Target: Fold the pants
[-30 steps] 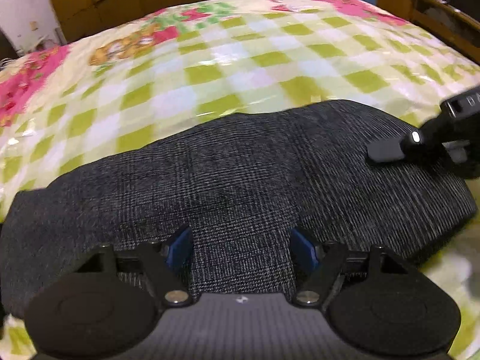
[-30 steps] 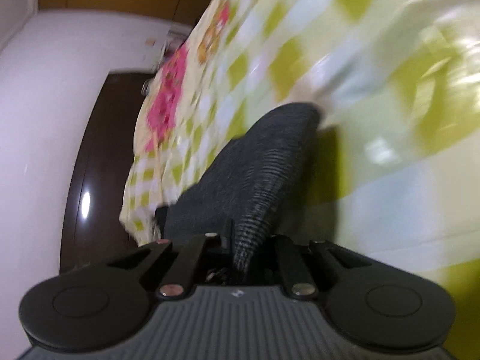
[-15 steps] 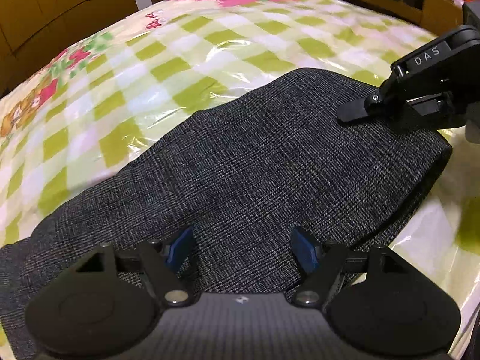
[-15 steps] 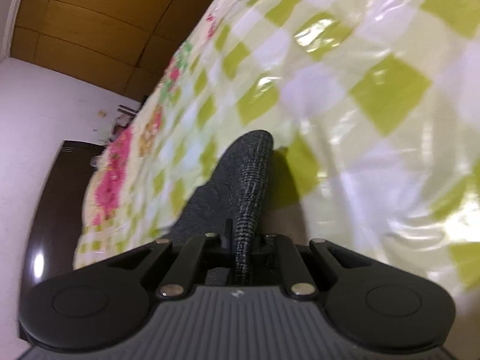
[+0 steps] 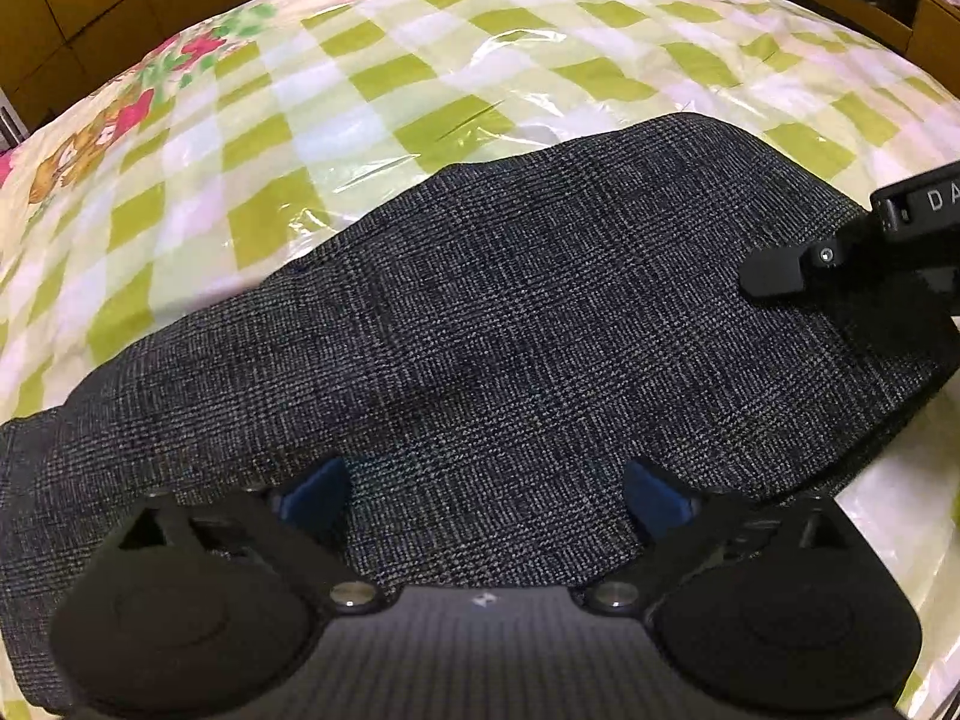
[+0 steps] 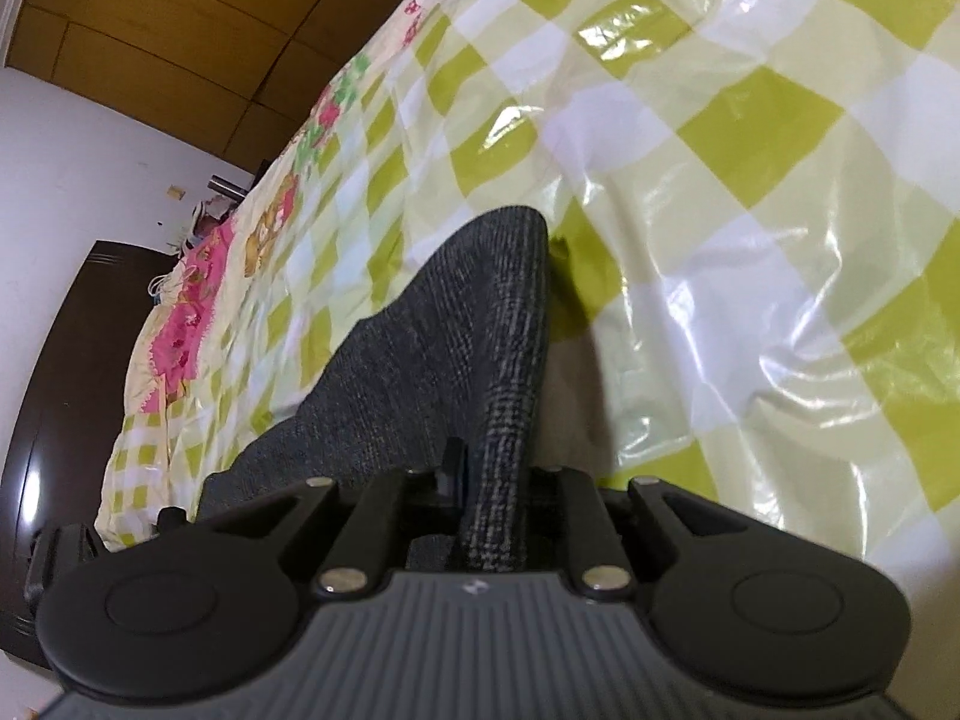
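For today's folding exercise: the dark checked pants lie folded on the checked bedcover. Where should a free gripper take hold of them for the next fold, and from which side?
Probably the thick folded edge of the pants nearest the left gripper, whose jaws are opening over the cloth. Come in low from that near side: the edge is stacked and reachable, the middle lies flat. The right gripper, jaws opening, still has cloth between them.

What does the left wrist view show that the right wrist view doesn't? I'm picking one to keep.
Left only: the pants' broad top face, the opening left gripper over it, pads clear of cloth, and the right gripper's side.
Right only: right gripper opening, a cloth edge between its jaws; white wall.
Both: pants on the checked sheet.
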`<action>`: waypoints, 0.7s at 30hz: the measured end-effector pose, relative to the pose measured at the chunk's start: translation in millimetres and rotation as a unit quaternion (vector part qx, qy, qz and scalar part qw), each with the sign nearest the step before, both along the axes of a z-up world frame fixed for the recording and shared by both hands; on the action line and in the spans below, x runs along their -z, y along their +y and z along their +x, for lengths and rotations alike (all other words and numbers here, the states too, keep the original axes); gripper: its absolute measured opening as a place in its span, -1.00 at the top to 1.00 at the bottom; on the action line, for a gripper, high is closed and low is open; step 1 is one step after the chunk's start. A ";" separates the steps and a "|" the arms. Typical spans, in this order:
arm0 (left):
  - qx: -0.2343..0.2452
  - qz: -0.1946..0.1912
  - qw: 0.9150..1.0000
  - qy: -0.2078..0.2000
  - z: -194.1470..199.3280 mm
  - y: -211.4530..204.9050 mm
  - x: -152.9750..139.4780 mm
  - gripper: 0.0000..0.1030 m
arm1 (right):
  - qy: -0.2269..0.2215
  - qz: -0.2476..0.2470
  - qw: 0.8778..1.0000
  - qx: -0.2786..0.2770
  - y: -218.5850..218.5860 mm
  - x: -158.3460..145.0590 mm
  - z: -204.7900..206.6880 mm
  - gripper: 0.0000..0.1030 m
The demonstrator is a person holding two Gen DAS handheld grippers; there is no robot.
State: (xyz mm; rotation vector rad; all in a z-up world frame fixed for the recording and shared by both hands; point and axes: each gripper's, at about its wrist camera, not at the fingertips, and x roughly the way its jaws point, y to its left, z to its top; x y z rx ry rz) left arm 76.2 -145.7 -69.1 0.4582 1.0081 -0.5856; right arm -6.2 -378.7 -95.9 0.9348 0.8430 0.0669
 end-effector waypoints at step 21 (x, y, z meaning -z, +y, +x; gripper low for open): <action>-0.022 -0.007 1.000 0.012 8.1 -3.1 8.8 -1.00 | 0.019 -0.053 0.997 -0.054 28.9 -13.5 20.6 0.73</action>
